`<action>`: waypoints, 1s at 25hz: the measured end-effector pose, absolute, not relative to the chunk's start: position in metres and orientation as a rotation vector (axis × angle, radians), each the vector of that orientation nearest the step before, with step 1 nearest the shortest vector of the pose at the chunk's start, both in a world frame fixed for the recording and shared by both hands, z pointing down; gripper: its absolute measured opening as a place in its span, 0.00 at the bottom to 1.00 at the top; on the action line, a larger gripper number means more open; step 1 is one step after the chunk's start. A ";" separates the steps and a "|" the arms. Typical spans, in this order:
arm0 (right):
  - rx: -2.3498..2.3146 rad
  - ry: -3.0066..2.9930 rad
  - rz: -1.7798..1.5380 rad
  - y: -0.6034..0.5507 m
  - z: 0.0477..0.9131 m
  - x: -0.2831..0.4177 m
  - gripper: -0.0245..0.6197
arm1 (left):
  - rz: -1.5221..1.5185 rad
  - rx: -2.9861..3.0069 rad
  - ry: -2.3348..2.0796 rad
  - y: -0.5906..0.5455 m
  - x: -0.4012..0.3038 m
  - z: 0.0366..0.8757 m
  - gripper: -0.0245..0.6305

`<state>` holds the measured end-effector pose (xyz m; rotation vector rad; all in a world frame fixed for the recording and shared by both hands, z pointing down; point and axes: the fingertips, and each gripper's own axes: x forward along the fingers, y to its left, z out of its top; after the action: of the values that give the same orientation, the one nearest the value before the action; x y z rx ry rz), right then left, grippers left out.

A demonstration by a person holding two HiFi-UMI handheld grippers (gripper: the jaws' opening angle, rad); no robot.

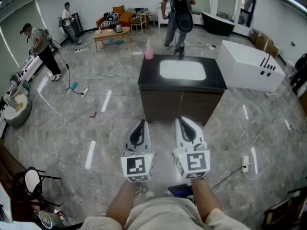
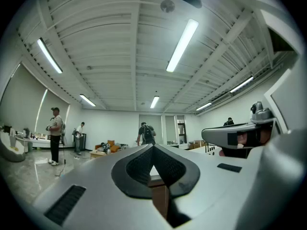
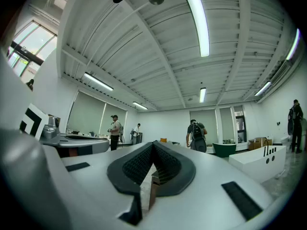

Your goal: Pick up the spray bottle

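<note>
A pink spray bottle stands upright on the far left corner of a dark counter with a white inset top. My left gripper and right gripper are held side by side close to my body. Both point level at the counter's near face and stay well short of it. Each pair of jaws meets at the tips with nothing between them. In the left gripper view the left gripper blocks the bottle, and in the right gripper view the right gripper does the same.
A white tub-like box stands right of the counter. Cables and a power strip lie on the marble floor. A person with a backpack stands behind the counter, two others at far left. A chair sits lower left.
</note>
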<state>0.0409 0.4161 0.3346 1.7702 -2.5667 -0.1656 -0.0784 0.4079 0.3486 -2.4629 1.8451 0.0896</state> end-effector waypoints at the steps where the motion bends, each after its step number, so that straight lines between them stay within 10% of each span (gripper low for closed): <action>1: 1.770 -2.567 -0.169 0.416 0.334 0.042 0.04 | 0.090 -2.462 1.846 0.407 -0.077 0.349 0.04; 25: 1.735 -2.649 -0.191 0.407 0.338 0.091 0.04 | 0.038 -2.416 1.892 0.397 -0.023 0.358 0.04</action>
<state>0.0915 0.4065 0.3376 1.7352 -2.6492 -0.1913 -0.0230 0.3973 0.3575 -2.4157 1.8916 0.0384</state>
